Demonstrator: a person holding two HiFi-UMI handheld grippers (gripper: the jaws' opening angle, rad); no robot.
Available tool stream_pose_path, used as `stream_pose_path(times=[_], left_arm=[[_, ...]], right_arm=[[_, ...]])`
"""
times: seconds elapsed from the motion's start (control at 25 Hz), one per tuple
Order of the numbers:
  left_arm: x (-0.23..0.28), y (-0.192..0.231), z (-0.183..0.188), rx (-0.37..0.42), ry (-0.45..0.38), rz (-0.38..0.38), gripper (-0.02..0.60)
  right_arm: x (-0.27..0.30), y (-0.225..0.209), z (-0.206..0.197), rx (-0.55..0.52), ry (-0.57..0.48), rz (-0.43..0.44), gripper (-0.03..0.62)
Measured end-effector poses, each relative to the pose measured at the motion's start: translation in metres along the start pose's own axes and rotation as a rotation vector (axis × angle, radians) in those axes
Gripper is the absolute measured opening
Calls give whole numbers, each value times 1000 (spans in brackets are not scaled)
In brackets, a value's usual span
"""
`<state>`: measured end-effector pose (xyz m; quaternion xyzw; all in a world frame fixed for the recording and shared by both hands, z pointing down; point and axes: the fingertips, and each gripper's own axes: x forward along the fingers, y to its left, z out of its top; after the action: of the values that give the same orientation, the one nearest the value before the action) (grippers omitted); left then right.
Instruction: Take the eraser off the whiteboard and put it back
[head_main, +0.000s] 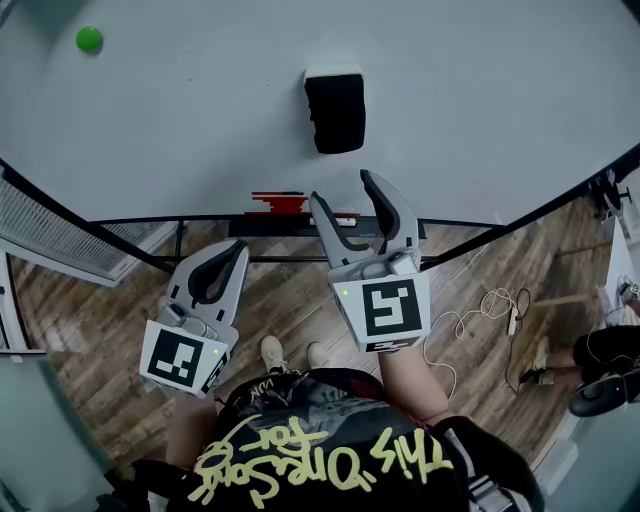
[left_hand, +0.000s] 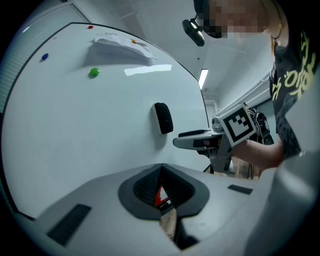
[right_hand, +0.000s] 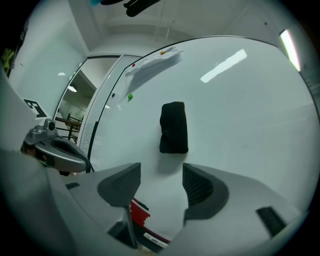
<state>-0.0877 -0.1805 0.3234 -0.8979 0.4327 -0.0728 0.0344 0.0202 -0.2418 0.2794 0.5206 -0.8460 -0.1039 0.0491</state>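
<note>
The black eraser (head_main: 335, 110) sticks on the whiteboard (head_main: 200, 130). Nothing is touching it.

The head view looks down on both claws. The right claw (head_main: 343, 190) is open, with its two jaws wide apart. It points up at the eraser from just below it. The left claw (head_main: 236, 250) is lower down and off to the left, over the wooden floor (head_main: 290, 300). Only this view shows the floor, the person's shoes (head_main: 272, 350) and a pale cable (head_main: 480, 310) lying on the wood.

The right gripper view looks along the right claw (right_hand: 160, 172). There is only bare board between its jaws. The eraser (right_hand: 174, 127) is straight ahead, a little past the tips. Only the gripper views show the sheet of paper (right_hand: 155, 62) pinned high on the board.

The left gripper view shows the left claw (left_hand: 161, 167) closed, with its jaws pressed together and nothing in them. A bit of a red thing (left_hand: 160, 197) peeks through the hole behind the tips. The head view shows that red thing (head_main: 278, 203) lying at the bottom edge of the board. In the left gripper view the eraser (left_hand: 163, 118) is seen from the side, so you can see how thick it is. The green magnet (left_hand: 93, 72) is far to the left of the eraser. A blue magnet (left_hand: 45, 57) shows clearly here, but not in the head view.
</note>
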Motion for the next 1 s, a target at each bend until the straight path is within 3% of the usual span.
stream_pose_path(times=[0.68,1.0], left_arm=[[6,-5,3,4,-1,2,6],[10,-8,2,8,3,0,6]], right_arm=[[-15,17,-33,1,92,98,249],[-22,23,-34,-6,56,145,230]])
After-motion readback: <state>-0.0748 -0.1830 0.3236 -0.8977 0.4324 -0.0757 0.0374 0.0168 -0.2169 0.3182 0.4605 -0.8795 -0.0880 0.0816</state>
